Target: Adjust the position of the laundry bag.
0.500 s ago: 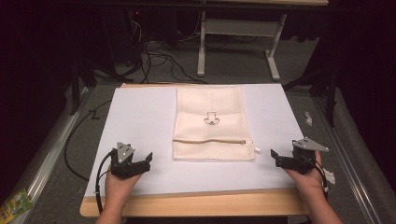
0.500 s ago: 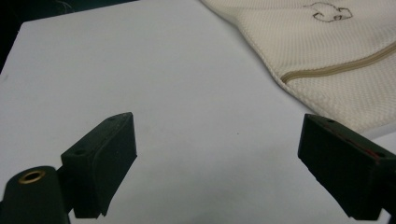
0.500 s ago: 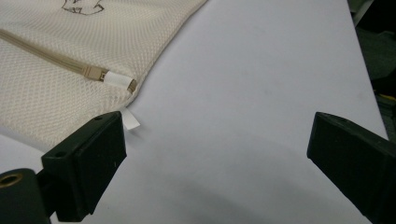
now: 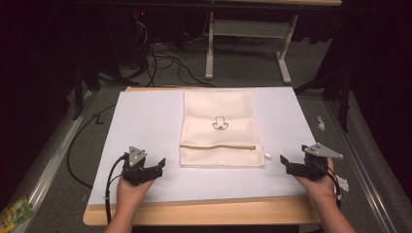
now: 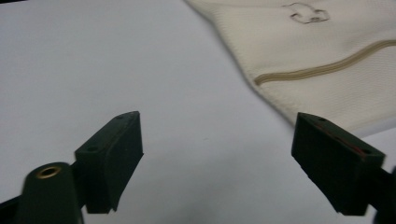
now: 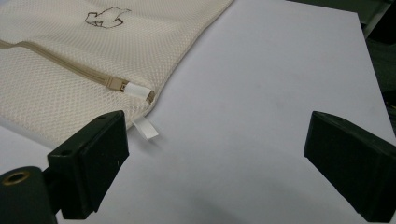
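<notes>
Where it lies, mesh bag lengthwise, zipper crosswise

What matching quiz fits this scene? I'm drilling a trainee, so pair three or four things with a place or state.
Things:
1. bag
2. zipper
3. left tool
4. right tool

Descriptions:
A. open, off the bag's tab end
B. lies flat mid-sheet
C. closed, across the bag's near part
D. open, off the bag's plain corner

Pairs: 1-B, 2-C, 3-D, 4-A
</notes>
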`<state>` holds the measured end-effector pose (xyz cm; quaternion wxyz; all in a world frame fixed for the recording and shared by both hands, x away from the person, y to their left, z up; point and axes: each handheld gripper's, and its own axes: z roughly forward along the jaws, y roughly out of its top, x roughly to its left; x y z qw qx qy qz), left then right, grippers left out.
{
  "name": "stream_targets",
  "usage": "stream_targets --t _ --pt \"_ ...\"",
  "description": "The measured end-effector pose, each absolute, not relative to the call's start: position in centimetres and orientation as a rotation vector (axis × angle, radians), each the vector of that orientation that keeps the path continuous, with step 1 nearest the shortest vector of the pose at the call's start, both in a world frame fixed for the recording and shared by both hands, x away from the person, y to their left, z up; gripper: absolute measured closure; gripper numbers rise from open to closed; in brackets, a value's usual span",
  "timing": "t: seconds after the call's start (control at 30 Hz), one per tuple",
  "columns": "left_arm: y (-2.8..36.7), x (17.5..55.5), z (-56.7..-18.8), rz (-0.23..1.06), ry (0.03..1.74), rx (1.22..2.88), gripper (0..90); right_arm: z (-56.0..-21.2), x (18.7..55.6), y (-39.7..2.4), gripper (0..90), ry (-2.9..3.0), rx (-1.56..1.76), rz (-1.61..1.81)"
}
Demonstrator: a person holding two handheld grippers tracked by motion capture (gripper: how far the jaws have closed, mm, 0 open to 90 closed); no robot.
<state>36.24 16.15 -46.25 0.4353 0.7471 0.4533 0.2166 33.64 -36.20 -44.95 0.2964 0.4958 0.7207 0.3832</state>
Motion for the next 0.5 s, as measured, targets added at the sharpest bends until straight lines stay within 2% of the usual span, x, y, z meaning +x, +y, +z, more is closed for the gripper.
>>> stream_targets --t 0.07,0.23,0.3,0.33,0.4,0.47,0.5 --pt "14.6 36.6 -46.4 0.494 1.099 1.892 34.4 -45.1 33.8 -35.7 7.9 1.927 1.317 1.006" --pt "10.1 37.3 -47.1 0.437 1.055 1.985 43.2 -45.2 33.7 -35.0 8.8 1.946 1.308 1.000" --pt "9.1 37.8 -47.6 0.413 1.092 2.010 48.4 -45.3 33.7 -34.9 9.4 1.963 1.290 0.994" --pt "9.1 37.8 -47.6 0.413 1.092 2.010 54.0 -45.3 33.7 -34.9 9.4 1.963 1.290 0.994" --pt "8.7 38.1 -47.9 0.397 1.114 2.025 56.9 -45.4 33.6 -34.5 9.8 1.973 1.292 0.993" --pt "8.4 38.1 -48.2 0.424 1.116 2.037 71.5 -45.4 33.6 -34.4 11.3 1.983 1.277 0.993" --pt "8.4 38.1 -48.1 0.423 1.117 2.035 71.5 -45.5 33.6 -34.3 12.1 1.987 1.266 0.999"
